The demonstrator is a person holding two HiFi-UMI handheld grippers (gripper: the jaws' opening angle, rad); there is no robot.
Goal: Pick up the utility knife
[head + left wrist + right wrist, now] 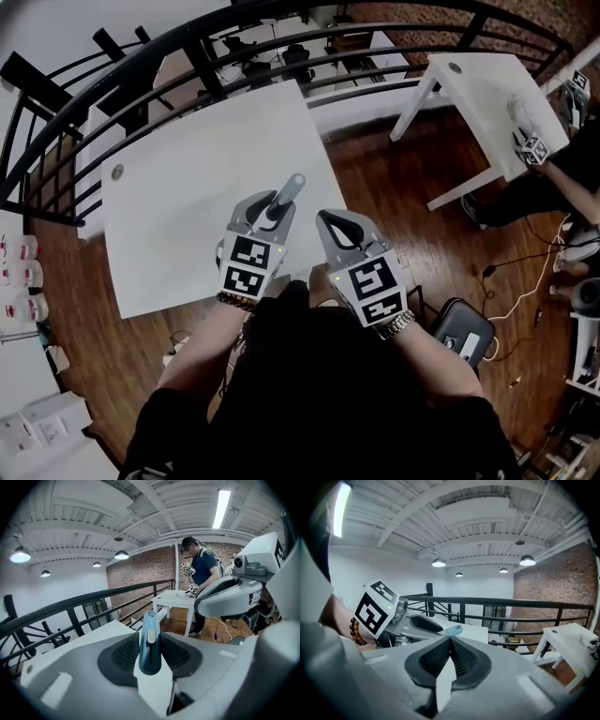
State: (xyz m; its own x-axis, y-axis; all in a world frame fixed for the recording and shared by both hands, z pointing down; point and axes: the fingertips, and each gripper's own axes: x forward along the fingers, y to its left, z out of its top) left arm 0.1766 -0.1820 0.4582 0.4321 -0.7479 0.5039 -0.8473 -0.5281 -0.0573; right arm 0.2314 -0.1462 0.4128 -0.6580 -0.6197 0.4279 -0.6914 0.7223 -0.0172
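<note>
I have the utility knife (150, 641) clamped in my left gripper (270, 214). The jaws press on either side of its handle, and it pokes out past the fingertips, up in the air over the near part of the white table (178, 178). My right gripper (340, 225) hangs just beside it, jaws drawn together on nothing.

What worries me is the hold: only the lower part of the handle sits between the pads (122, 656), and the rest sticks out free. I reckon a quick swing or a sharp tilt could let the smooth body pivot or slide out and drop to the table or the wood floor (394, 178). The two grippers are also close, so a careless sideways move could knock the knife loose. The slider faces up between the jaws, and a shift in the grip might push it.

The handle looks like smooth blue-grey plastic, slim and rounded, with a pale oval slider and a rounded end. The pads are dark, finely ribbed rubber set in hard light-grey shells; the table is flat, matte white
</note>
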